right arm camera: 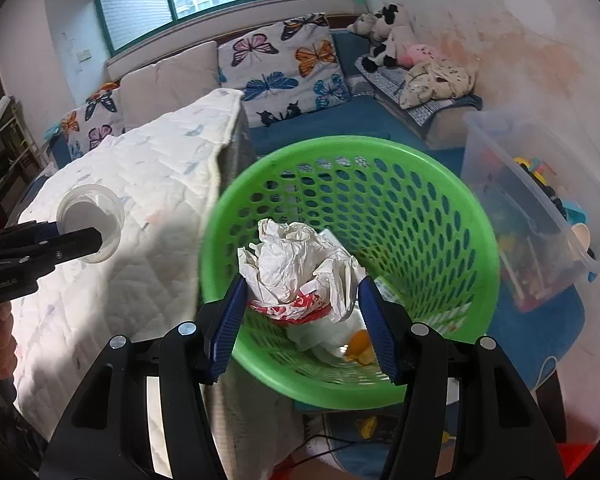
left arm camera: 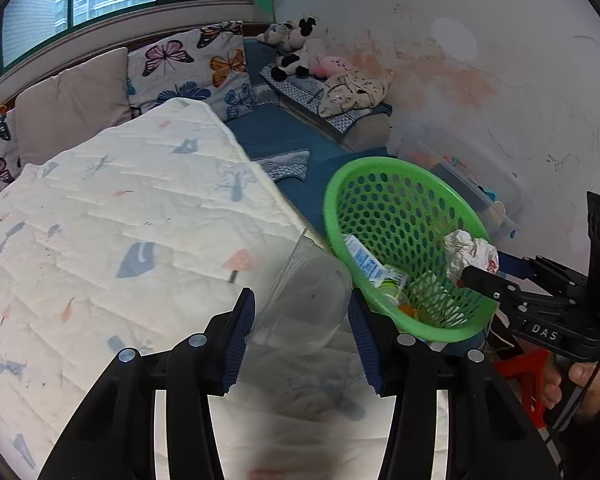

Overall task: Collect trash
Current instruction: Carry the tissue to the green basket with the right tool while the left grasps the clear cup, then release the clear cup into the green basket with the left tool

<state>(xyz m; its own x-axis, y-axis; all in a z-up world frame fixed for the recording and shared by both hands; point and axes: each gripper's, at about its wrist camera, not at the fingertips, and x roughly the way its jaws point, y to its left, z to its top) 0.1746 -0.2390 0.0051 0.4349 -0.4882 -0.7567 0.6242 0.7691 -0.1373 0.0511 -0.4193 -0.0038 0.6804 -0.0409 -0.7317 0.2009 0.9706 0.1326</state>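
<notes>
My left gripper point(left arm camera: 302, 308) is shut on a clear plastic cup point(left arm camera: 304, 300), held over the white quilted mattress beside the green basket point(left arm camera: 400, 204). In the right wrist view the cup point(right arm camera: 90, 222) shows at the left with the left gripper point(right arm camera: 80, 240) on it. My right gripper point(right arm camera: 302, 300) is shut on a crumpled white paper wrapper point(right arm camera: 296, 268) with red print, held over the mouth of the green basket point(right arm camera: 460, 216). The wrapper point(left arm camera: 470, 254) also shows in the left wrist view above the basket rim. A small carton point(left arm camera: 366, 262) and orange scraps point(right arm camera: 360, 346) lie inside the basket.
The white quilted mattress point(left arm camera: 120, 220) fills the left. A clear storage bin of toys point(right arm camera: 532, 208) stands right of the basket. Butterfly pillows point(right arm camera: 288, 60) and plush toys point(right arm camera: 392, 36) lie at the back on blue bedding. A stained wall is at the right.
</notes>
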